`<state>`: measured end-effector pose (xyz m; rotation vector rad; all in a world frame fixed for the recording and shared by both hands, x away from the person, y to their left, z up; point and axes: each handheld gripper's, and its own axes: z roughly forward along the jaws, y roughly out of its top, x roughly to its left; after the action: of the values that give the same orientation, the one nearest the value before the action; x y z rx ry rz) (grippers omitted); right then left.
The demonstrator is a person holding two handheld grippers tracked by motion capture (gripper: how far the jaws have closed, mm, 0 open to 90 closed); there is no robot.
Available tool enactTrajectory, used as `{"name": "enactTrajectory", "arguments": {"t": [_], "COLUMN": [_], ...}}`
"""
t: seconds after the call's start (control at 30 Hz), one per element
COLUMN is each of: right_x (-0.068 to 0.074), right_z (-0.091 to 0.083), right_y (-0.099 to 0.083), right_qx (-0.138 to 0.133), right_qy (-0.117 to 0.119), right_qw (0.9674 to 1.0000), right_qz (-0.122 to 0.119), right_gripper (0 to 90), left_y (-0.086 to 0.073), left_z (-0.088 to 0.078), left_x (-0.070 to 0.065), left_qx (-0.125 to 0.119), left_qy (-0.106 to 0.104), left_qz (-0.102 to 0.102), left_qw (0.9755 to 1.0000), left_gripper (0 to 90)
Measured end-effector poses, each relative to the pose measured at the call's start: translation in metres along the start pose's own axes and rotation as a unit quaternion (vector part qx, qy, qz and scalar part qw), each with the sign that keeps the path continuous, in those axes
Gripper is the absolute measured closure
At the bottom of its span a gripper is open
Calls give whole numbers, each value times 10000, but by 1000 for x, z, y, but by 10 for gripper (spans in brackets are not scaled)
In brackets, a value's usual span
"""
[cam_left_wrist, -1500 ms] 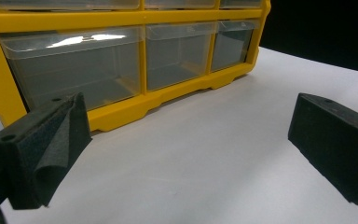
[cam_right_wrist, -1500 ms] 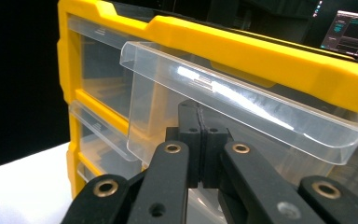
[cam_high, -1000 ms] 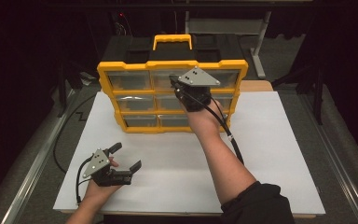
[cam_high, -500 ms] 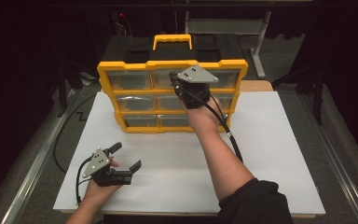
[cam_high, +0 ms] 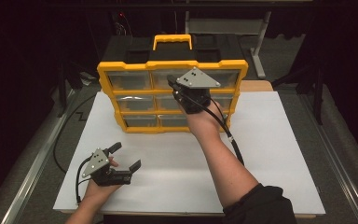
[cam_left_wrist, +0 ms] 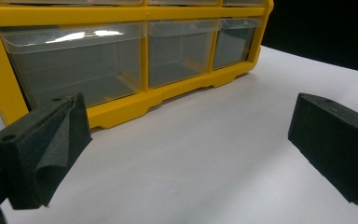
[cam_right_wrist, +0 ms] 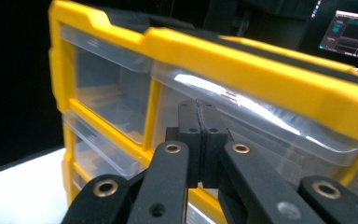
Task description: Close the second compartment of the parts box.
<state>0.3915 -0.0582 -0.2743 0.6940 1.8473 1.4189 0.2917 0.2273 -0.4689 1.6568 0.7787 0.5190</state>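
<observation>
A yellow organizer case (cam_high: 172, 65) with clear plastic drawers stands upright at the back of the white table (cam_high: 270, 154). My right gripper (cam_high: 173, 85) is raised in front of its top row, jaws shut pad to pad. In the right gripper view the tips of that gripper (cam_right_wrist: 199, 109) are at the front of a clear top drawer (cam_right_wrist: 261, 121), and I see nothing between the pads. My left gripper (cam_high: 127, 155) rests low near the table's front left, open. In the left gripper view its jaws (cam_left_wrist: 186, 144) stand wide apart, pointing toward the case's bottom drawers (cam_left_wrist: 81, 70).
The case has a yellow carry handle (cam_high: 172, 39) on top and a black back. White tabletop spreads in front of and to the right of the case. A metal rail (cam_high: 32, 163) runs along the table's left side. A cable (cam_high: 226, 130) trails along the right forearm.
</observation>
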Motion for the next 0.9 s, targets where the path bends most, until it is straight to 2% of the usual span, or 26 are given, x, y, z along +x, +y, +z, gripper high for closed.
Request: {"name": "enactTrajectory", "arguments": {"t": [0.17,0.27,0.9], "right_x": [2,1,-12], "right_z": [-16,-23,-52], "right_y": [-2,-12,-115], "right_qx": [-69,-15,584], "right_qy": [35,42,-2], "right_qw": [10000,10000,9979], "right_qz": [-49,-30,291], "right_gripper": [900,900,900], "left_y": [0,0,-1], "left_z": [1,0,0], "left_x": [-1,-1,-1], "left_qx": [11,10,80], "left_qy": [4,11,22], "left_qz": [3,14,40], "left_qw": [10000,10000,10000], "left_gripper": [6,6,6]}}
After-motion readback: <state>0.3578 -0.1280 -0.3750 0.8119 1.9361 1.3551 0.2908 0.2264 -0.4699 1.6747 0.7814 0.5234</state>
